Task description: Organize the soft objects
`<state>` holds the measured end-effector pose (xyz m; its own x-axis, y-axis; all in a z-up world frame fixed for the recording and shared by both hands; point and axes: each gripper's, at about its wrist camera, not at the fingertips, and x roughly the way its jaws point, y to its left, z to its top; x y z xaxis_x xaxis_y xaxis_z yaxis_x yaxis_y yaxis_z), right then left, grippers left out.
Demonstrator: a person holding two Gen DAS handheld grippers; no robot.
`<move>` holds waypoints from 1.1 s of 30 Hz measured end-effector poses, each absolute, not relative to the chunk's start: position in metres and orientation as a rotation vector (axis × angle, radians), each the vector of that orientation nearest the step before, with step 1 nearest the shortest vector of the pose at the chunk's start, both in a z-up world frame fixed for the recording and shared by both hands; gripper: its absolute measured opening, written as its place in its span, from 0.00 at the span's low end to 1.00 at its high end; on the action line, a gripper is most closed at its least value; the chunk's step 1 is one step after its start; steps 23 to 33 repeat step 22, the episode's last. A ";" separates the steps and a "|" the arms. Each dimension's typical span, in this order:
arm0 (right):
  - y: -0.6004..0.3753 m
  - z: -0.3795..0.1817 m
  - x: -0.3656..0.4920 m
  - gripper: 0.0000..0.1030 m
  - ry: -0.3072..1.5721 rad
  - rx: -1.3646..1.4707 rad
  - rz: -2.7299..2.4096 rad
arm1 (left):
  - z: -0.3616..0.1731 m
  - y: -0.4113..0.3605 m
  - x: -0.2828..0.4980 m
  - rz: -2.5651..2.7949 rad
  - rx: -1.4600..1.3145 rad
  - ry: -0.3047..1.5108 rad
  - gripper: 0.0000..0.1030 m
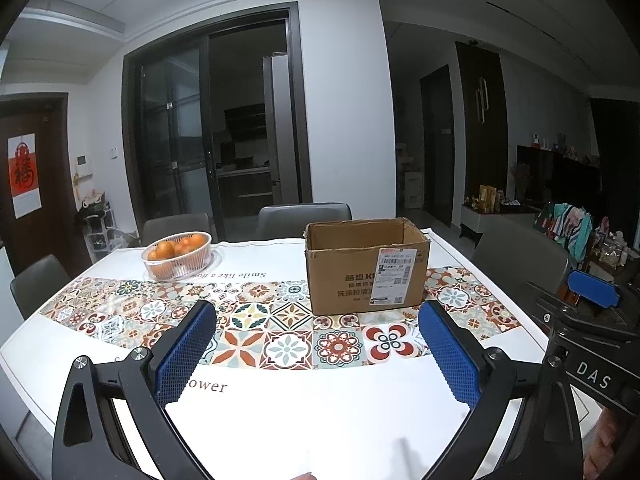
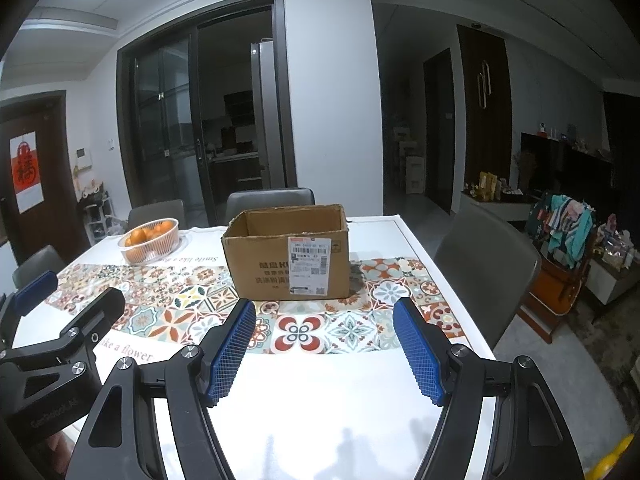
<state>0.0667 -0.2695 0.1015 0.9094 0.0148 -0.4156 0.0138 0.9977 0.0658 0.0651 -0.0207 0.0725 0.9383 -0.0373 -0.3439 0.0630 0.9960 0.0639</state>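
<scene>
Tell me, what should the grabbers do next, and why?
Probably pull back and look around for a soft thing. Both the left gripper and the right gripper are open with nothing between their pads, the box stands open-topped ahead, and no soft thing shows on the table.

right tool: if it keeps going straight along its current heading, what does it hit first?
Most likely the cardboard box. The right tool is open and empty, angled slightly down over the table, with the box's labelled front face roughly centred between its fingers. Depth is unclear, so it might meet the patterned tabletop short of the box.
</scene>
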 end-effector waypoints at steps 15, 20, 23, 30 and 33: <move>-0.270 0.101 0.067 0.70 0.433 0.071 0.003 | 0.069 -0.019 0.062 -0.060 0.070 0.356 1.00; -0.268 0.099 0.068 0.70 0.436 0.072 0.003 | 0.068 -0.019 0.061 -0.058 0.067 0.358 1.00; -0.268 0.099 0.068 0.70 0.436 0.071 0.003 | 0.068 -0.019 0.061 -0.059 0.068 0.359 1.00; -0.268 0.099 0.068 0.70 0.436 0.071 0.003 | 0.068 -0.019 0.061 -0.059 0.068 0.359 1.00; -0.268 0.099 0.068 0.70 0.436 0.071 0.003 | 0.068 -0.019 0.061 -0.059 0.068 0.359 1.00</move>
